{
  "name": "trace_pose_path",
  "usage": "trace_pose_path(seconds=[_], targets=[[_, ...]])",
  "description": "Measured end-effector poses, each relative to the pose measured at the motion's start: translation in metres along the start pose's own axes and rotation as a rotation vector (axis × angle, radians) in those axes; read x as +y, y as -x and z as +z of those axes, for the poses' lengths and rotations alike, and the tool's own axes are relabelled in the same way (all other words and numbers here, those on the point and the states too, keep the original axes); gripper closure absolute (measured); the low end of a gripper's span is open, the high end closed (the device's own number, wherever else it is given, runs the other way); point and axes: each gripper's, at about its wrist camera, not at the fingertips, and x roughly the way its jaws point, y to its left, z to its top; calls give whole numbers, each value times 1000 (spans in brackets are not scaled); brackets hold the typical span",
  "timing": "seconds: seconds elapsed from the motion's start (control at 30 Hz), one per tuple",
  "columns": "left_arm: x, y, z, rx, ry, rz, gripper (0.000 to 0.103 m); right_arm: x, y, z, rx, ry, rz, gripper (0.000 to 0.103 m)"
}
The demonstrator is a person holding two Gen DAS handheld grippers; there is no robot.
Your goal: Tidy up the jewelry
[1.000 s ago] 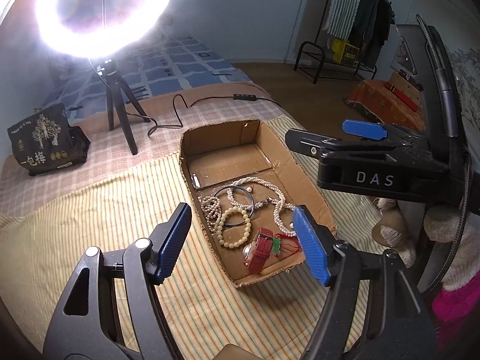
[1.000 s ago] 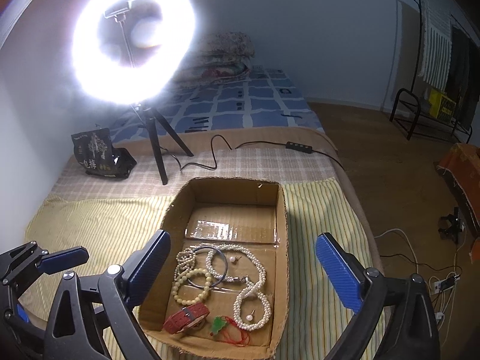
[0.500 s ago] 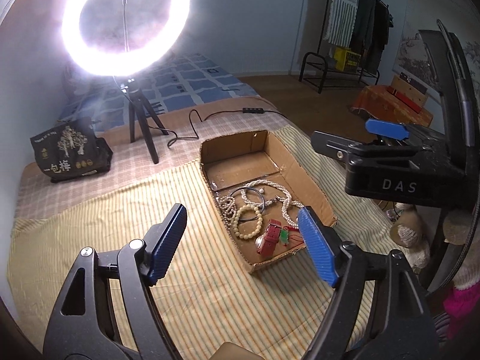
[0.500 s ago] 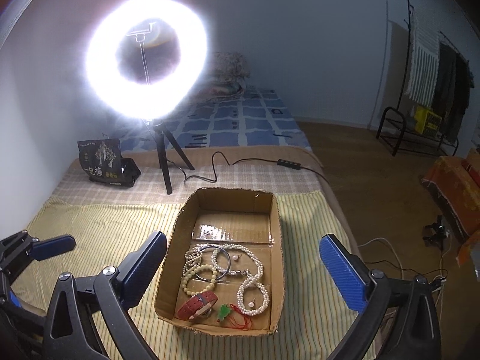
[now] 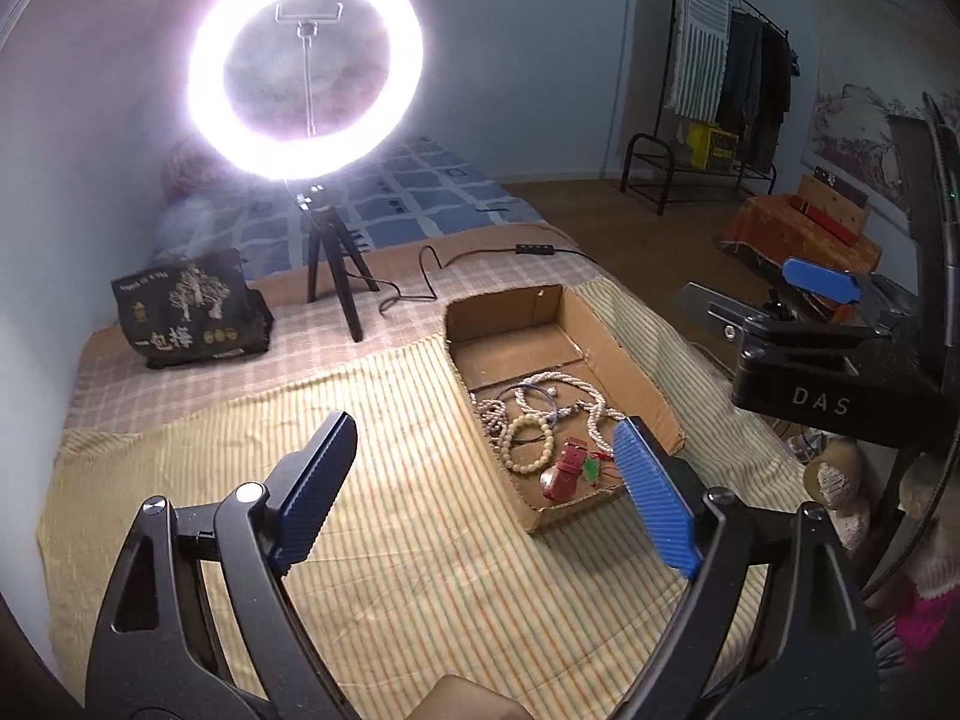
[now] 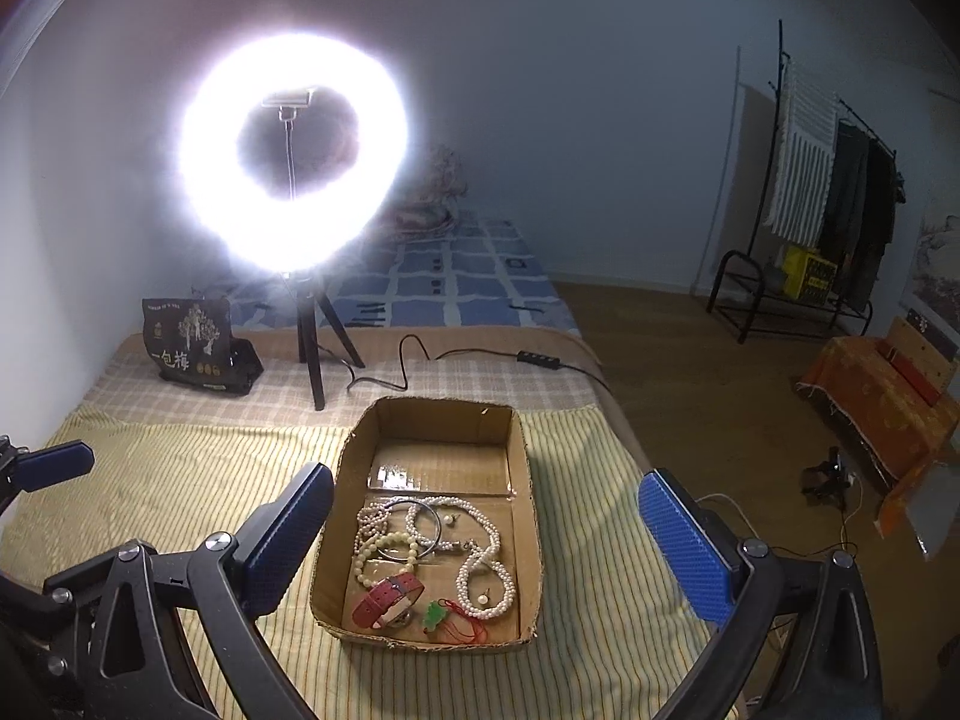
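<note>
1. Both grippers have pulled back and up since a second ago: the cardboard box [image 6: 433, 525] now looks smaller and sits farther off in both views, and more of the striped yellow bedcover [image 5: 420, 570] is showing.
2. The ring light [image 5: 306, 75] on its tripod, cut off at the top edge before in the left view, is now fully inside it.
3. The jewelry has not shifted: pearl necklace [image 6: 486, 564], cream bead bracelet [image 6: 387, 558], metal bangle [image 6: 414, 531], red watch strap [image 6: 387, 600] and green pendant on red cord [image 6: 433, 615] all lie in the near half of the box, bunched and partly overlapping.
4. Left gripper [image 5: 480, 504] hangs above the bedcover, left of the box; its jaws stand wide and empty, and its right blue pad [image 5: 657, 498] overlaps the box's near right corner in its own view.
5. Right gripper [image 6: 486, 546] is held high over the box, jaws spread wide with nothing between them, the box framed in the gap.
6. A black bag [image 6: 195, 348] stands beside the tripod, well behind the box.
</note>
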Motion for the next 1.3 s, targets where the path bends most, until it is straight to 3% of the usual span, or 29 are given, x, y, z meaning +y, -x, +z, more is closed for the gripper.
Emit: trace_pose_path(seconds=[0.17,0.3,0.73,1.3], targets=[[1,10,-6,-30,-20,27,12,2,13,-5,-36,-8,-11,0],[2,11,-13,-28,-26,35,2,5,20,-11,-57,-12,-19,0],[2,18,-17,-71,-68,95,0,10,20,-19,-69,-8,-5,0],[6,11,-19,-42,-66,98,0,10,17,-21,-62,-11,-1,0]])
